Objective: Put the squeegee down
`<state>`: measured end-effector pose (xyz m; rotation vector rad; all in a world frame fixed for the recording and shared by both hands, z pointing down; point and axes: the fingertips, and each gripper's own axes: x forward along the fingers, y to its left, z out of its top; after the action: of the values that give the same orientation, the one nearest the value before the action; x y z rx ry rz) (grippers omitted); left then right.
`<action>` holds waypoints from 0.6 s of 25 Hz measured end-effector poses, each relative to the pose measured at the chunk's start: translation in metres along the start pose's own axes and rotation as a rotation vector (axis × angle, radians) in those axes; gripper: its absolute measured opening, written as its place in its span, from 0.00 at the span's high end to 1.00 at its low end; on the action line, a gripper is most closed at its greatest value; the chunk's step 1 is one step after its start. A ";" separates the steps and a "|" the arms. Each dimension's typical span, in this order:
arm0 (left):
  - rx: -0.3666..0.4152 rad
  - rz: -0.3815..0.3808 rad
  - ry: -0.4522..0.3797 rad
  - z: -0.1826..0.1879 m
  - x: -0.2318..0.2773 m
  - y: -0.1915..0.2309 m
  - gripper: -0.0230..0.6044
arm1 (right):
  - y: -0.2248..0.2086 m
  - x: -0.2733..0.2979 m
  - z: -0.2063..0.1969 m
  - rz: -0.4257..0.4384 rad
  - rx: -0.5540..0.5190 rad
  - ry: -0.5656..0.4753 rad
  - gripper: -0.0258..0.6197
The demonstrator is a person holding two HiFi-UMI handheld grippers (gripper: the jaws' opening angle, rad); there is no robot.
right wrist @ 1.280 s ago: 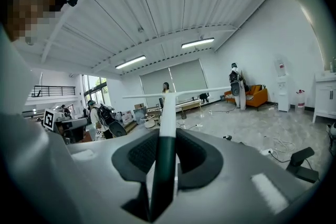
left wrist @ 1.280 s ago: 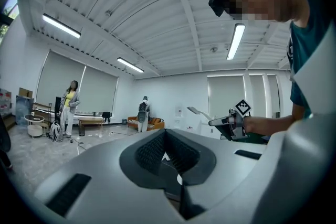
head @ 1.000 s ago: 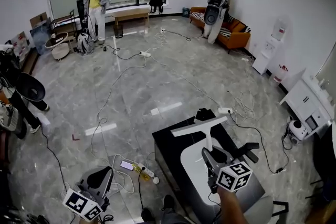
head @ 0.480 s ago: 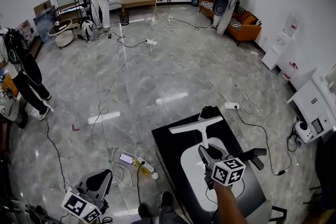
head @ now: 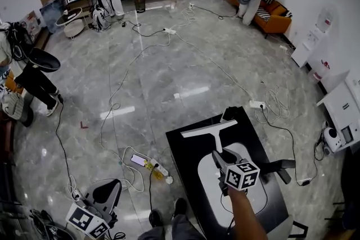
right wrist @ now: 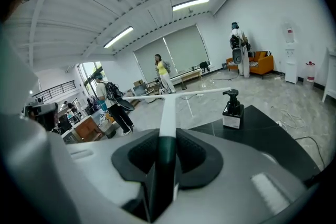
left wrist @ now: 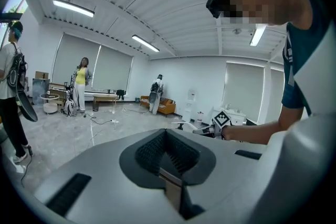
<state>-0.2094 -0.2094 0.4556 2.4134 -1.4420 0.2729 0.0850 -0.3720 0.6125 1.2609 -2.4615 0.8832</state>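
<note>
**A:** Largest entries first?

**B:** Grey marble floor [head: 169, 76], filling most of the head view and crossed by cables. Next the black table [head: 185, 168] at lower centre-right, with a white oval mat [head: 207, 185] lying on it.

**A:** And the squeegee?

**B:** The squeegee [head: 212, 133] is white. Its blade lies crosswise over the far half of the table, just below the frame's middle. I cannot tell whether the blade touches the top. Its handle runs back into the right tongs [head: 218, 157], which are clenched on it. In the right gripper view the dark grip sits between both pads [right wrist: 191, 152].

**A:** The left tongs?

**B:** The left tongs [head: 107, 188] are at the lower left corner, over the floor and well apart from the table. Their pads are pressed together with nothing between them.

**A:** Smallest item?

**B:** A black pump bottle [head: 229, 115], upright at the table's far corner, just beyond the blade.
</note>
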 end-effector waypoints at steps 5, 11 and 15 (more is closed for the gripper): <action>-0.023 0.013 0.019 -0.013 0.016 0.004 0.95 | -0.020 0.026 -0.017 0.003 0.011 0.039 0.81; -0.041 0.021 0.038 -0.029 0.026 0.013 0.95 | -0.035 0.052 -0.038 0.001 0.017 0.077 0.81; -0.055 0.031 0.051 -0.041 0.031 0.017 0.95 | -0.045 0.067 -0.055 0.000 0.023 0.103 0.81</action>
<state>-0.2100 -0.2270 0.5066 2.3255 -1.4463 0.2952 0.0771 -0.4023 0.7048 1.1917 -2.3784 0.9539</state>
